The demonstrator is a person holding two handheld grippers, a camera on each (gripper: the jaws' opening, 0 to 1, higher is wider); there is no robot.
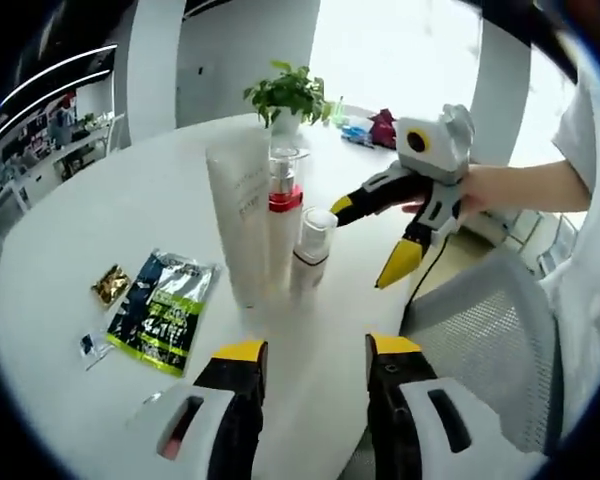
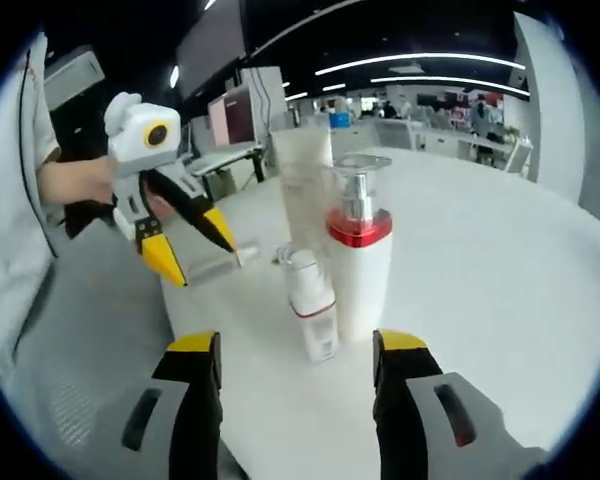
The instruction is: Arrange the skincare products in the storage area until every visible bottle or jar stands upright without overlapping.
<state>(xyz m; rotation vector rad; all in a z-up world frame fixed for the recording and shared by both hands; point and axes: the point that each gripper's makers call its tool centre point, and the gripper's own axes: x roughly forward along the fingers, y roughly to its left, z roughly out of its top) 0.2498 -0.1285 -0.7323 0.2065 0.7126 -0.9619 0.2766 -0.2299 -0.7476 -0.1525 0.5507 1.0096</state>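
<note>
1. Left gripper view: looks from the table (image 1: 70, 260) edge across it toward a potted plant (image 1: 288, 98) and bright windows, tilted slightly down, close to the bottle cluster (image 1: 270, 225).
2. Right gripper view: looks from the opposite side toward the dim office, close to the same bottle cluster (image 2: 330, 250).
3. Shared: cluster, white tabletop, mesh chair (image 1: 490, 340); each view catches the other gripper.
</note>
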